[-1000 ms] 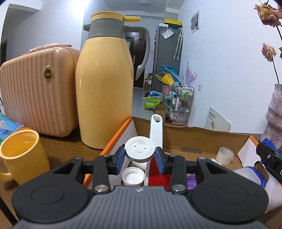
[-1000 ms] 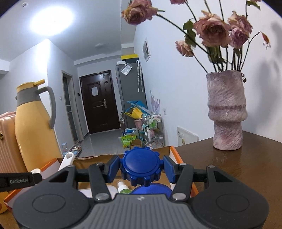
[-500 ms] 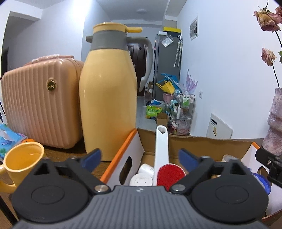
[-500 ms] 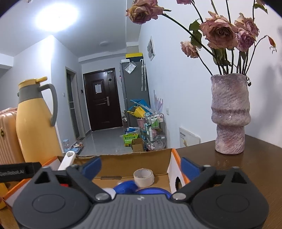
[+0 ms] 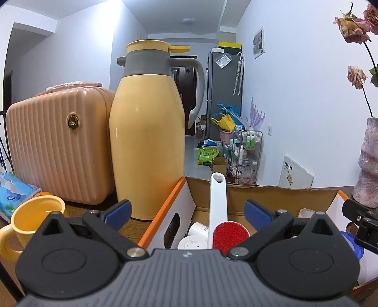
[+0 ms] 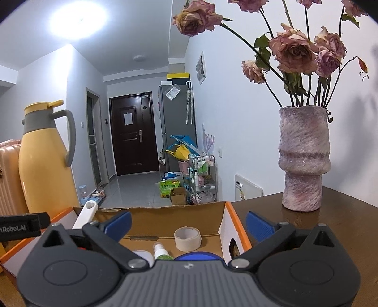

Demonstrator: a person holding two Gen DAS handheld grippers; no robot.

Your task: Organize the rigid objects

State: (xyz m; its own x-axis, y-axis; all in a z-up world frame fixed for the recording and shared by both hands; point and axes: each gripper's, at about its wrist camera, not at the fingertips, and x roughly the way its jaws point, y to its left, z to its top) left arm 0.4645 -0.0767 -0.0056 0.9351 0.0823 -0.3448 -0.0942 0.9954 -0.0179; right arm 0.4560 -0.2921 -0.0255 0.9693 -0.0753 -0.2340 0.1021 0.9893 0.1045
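We see white walls (image 6: 236, 132), a dark door (image 6: 133, 133), a grey fridge (image 6: 177, 111), tiled floor (image 6: 139, 186) and a bright ceiling light (image 6: 78, 20).

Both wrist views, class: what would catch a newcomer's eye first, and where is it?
The tall yellow thermos jug stands left of the cardboard box, beside a pink ribbed suitcase. To the right, wilted roses fill a mottled vase on the wooden table. Both grippers hang open over the box.

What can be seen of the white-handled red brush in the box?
The brush has a long flat white plastic handle with a heart-shaped hole at its tip and a red velvety oval pad low down. It stands tilted in the cardboard box, near its left end, beside white bottles. Neither gripper touches it.
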